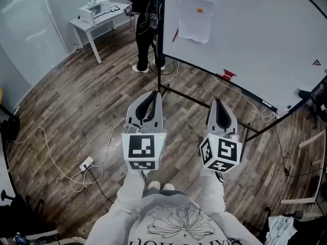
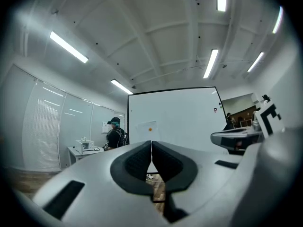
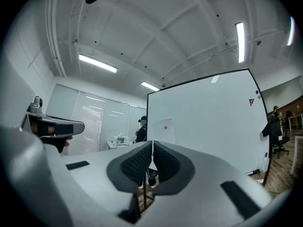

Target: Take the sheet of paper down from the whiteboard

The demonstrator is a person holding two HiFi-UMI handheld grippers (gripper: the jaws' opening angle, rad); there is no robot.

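Note:
A white sheet of paper [image 1: 194, 19] hangs on the whiteboard [image 1: 255, 40], pinned by a small orange magnet [image 1: 200, 10]. The same sheet of paper [image 2: 147, 128] is small and distant in the left gripper view, and the sheet of paper [image 3: 166, 130] shows likewise in the right gripper view. My left gripper [image 1: 151, 92] and right gripper [image 1: 216, 101] are held side by side well short of the board, both pointing level at it. Both are shut with nothing between their jaws.
A person in dark clothes [image 1: 145, 19] stands by the board's left edge, near a white desk [image 1: 94, 19] with a machine on it. Black stand legs [image 1: 204, 103] and cables [image 1: 66, 172] cross the wooden floor. A red clip [image 1: 228, 75] sits on the board's tray.

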